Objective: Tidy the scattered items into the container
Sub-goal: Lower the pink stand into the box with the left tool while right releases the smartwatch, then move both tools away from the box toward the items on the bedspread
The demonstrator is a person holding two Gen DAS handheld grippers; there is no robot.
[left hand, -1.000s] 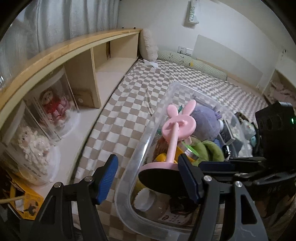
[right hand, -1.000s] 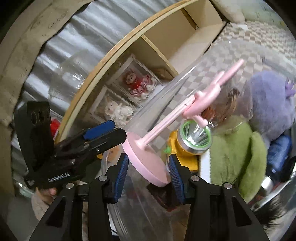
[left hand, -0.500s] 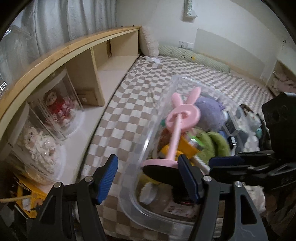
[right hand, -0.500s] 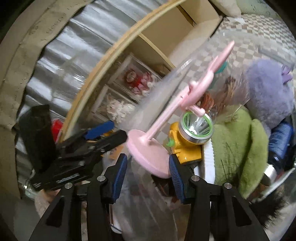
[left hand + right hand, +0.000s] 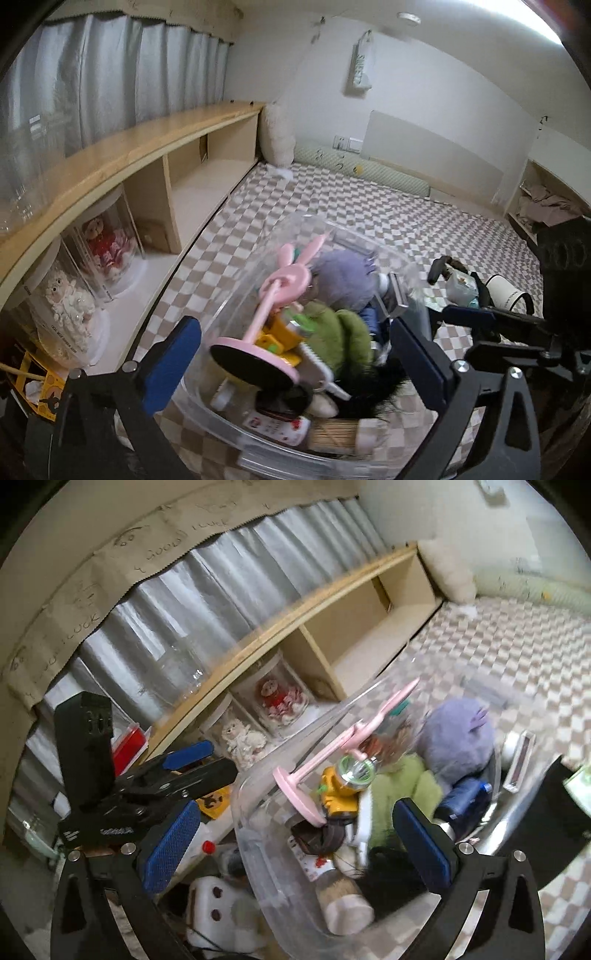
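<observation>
Bin (image 5: 258,448) of clear plastic sits on the checkered floor mat (image 5: 369,206) beside the low wooden shelf (image 5: 122,162), and it is already crowded with a purple plush (image 5: 343,277), a green plush (image 5: 347,336) and a yellow toy (image 5: 280,334). Compared with a second ago, both tongs have just been opening and both have pulled up and back from the bin. The left tongs (image 5: 295,363) now stand wide with nothing pressed between the blue pads, and the right tongs (image 5: 295,843) are wide as well. The pink bunny-eared stand (image 5: 275,306), which was at the pads of both tongs before, now lies free inside the bin, leaning on the other toys. I judge this item as placed. A white mug (image 5: 504,297) is on the mat outside the bin, so probably the tidying is not finished.
</observation>
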